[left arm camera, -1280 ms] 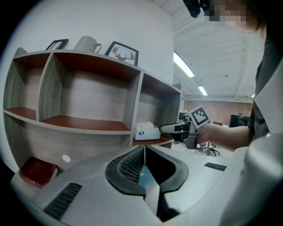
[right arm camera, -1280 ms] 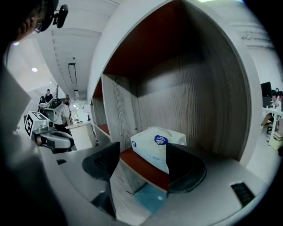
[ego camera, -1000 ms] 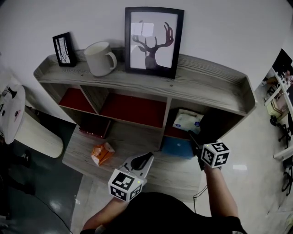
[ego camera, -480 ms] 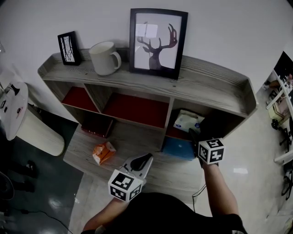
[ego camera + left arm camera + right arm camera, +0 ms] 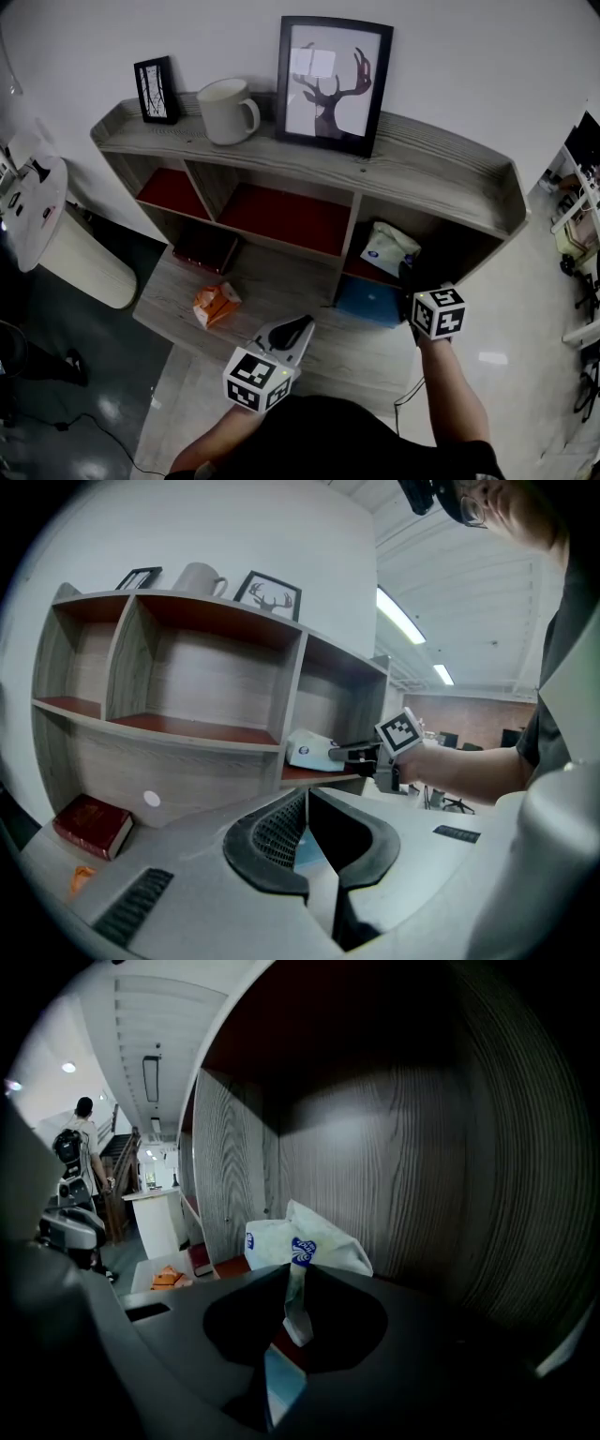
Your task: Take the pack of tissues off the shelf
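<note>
The pack of tissues (image 5: 389,248), white with blue print, lies in the right-hand compartment of the grey wooden shelf (image 5: 427,173). My right gripper (image 5: 404,274) reaches into that compartment. Its jaws are closing, and they pinch the near edge of the pack (image 5: 305,1239) between them. In the right gripper view that squeezed edge stands as a thin strip in my right gripper (image 5: 292,1283). My left gripper (image 5: 298,328) hovers shut and empty over the low front ledge. From the left gripper view, both the pack (image 5: 307,752) and my right gripper (image 5: 361,755) show ahead.
A blue box (image 5: 366,302) sits below the tissue compartment. On the ledge lie an orange packet (image 5: 216,305) and a dark red book (image 5: 202,248). On top stand a mug (image 5: 228,111), a deer picture (image 5: 333,82) and a small frame (image 5: 157,90). A white bin (image 5: 66,262) stands left.
My right gripper has pushed a little deeper into the compartment and its jaws have come together on the pack's near edge. The left gripper has stayed where it was.
</note>
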The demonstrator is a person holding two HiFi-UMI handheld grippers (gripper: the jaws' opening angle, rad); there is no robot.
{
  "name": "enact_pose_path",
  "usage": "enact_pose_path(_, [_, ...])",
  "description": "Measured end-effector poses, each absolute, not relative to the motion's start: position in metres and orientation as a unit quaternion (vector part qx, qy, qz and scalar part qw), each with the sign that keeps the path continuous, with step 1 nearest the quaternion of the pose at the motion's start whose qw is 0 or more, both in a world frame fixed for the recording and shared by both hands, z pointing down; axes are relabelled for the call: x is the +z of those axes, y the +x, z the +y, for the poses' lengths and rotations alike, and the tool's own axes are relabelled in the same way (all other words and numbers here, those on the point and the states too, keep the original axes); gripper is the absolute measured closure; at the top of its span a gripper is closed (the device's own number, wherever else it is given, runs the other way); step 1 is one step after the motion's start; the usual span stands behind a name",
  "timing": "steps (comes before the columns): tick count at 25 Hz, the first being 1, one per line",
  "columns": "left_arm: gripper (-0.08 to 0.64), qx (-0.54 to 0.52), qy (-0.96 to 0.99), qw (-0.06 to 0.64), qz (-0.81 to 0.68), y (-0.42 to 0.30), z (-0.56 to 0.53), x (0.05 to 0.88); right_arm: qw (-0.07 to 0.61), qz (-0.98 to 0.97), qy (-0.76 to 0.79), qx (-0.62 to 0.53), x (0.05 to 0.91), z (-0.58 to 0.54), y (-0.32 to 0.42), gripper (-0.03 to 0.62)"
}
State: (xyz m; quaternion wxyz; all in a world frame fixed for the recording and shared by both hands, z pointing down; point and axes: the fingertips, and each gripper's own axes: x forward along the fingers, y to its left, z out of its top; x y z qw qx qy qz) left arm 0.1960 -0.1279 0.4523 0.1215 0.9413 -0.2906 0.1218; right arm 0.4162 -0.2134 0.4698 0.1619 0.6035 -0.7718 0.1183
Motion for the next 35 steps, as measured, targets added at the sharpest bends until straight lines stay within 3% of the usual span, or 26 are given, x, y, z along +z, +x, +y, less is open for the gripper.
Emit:
enact_pose_path(20, [0.537, 0.11, 0.927, 0.121, -0.337, 0.139, -0.125, 0.447, 0.071, -0.784, 0.61, 0.091, 0.415, -0.148, 0.392, 0.558])
enact_pose_path(35, [0.537, 0.115, 0.924, 0.112, -0.348, 0.066, -0.124, 0.443, 0.043, -0.81, 0.575, 0.11, 0.403, -0.123, 0.292, 0.558])
